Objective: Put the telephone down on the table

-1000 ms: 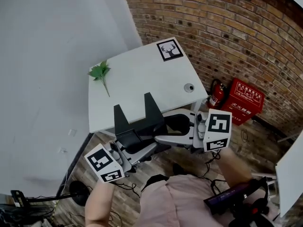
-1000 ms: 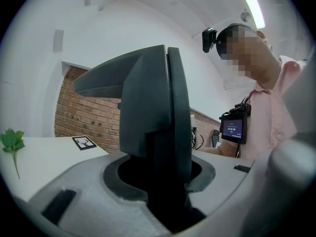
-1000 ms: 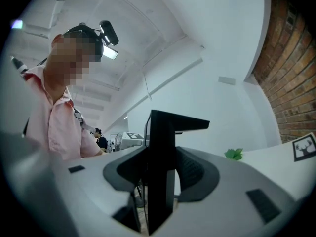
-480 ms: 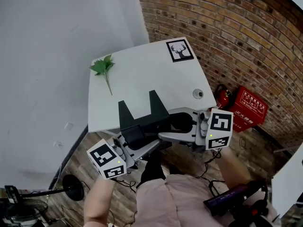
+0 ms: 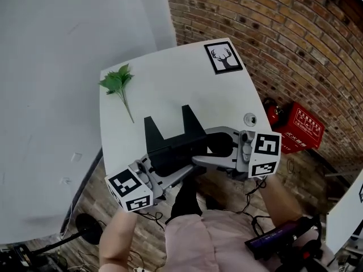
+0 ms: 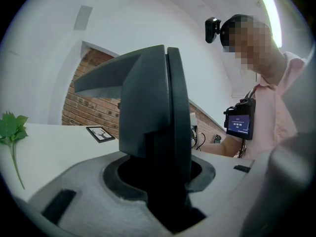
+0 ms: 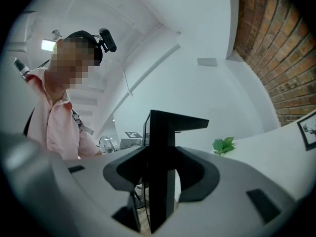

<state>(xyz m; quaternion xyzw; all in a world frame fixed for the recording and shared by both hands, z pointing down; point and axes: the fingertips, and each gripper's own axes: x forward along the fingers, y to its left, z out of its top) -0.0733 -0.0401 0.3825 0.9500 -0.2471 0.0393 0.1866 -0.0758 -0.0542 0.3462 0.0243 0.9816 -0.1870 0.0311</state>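
The telephone (image 5: 170, 139) is a black body with two upright prongs, and both grippers carry it above the near edge of the white table (image 5: 170, 78). My left gripper (image 5: 170, 171) is shut on its near left side. My right gripper (image 5: 207, 149) is shut on its right side. In the left gripper view the dark telephone (image 6: 153, 117) fills the gap between the grey jaws of the left gripper (image 6: 158, 181). In the right gripper view a thin black edge of the telephone (image 7: 163, 147) stands clamped in the right gripper (image 7: 160, 181). Its underside is hidden.
A green leaf sprig (image 5: 117, 84) lies at the table's left. A framed deer picture (image 5: 223, 56) lies at the far right corner, and a round cable hole (image 5: 249, 118) is near the right edge. A fire extinguisher (image 5: 271, 109) and a red box (image 5: 300, 132) stand by the brick wall.
Both grippers have carried the telephone forward and somewhat down, from in front of the table to over its near edge. The grip on it looks unchanged.
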